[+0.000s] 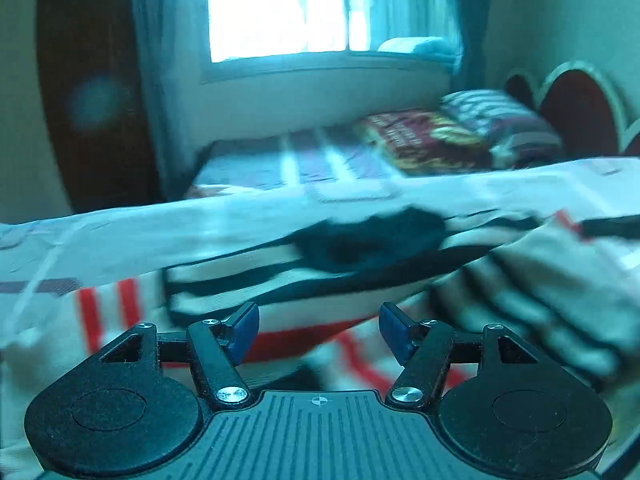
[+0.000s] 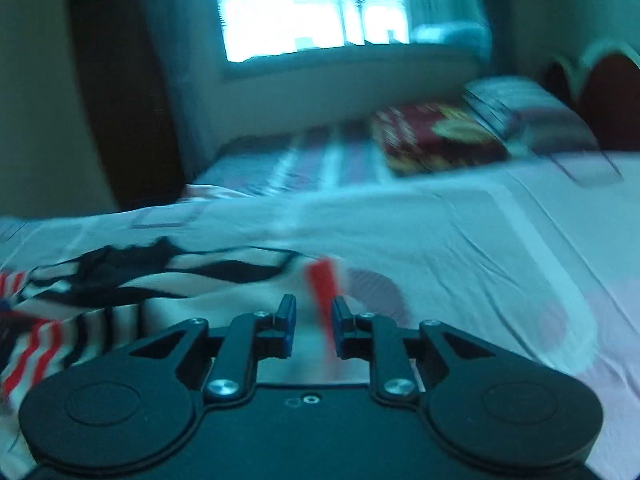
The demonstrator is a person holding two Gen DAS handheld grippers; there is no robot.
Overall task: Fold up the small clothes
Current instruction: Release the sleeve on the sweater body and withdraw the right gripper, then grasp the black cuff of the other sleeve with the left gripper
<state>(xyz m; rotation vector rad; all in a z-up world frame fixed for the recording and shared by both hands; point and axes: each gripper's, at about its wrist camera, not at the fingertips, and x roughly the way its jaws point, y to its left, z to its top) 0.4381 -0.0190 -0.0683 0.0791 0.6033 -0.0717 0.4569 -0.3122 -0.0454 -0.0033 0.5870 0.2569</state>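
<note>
A cream garment (image 1: pixel 280 276) with black and red stripes lies spread on the bed's white sheet (image 1: pixel 160 232), with a dark patch near its middle. Part of it is bunched at the right (image 1: pixel 540 280). My left gripper (image 1: pixel 319 330) hovers over its near edge, open, with nothing between its blue pads (image 1: pixel 244 330). In the right wrist view the same garment (image 2: pixel 160 280) lies to the left. My right gripper (image 2: pixel 314 324) has its jaws a narrow gap apart over a red-striped bit of the cloth (image 2: pixel 322 280). Blur hides whether the pads touch it.
Two patterned pillows (image 1: pixel 428 140) (image 1: pixel 500 120) lie at the far side by a dark red headboard (image 1: pixel 576 108). A bright window (image 1: pixel 276 8) is behind the bed and a dark wooden wardrobe (image 1: pixel 92 100) stands at the left. Bare sheet (image 2: pixel 480 260) stretches to the right of the garment.
</note>
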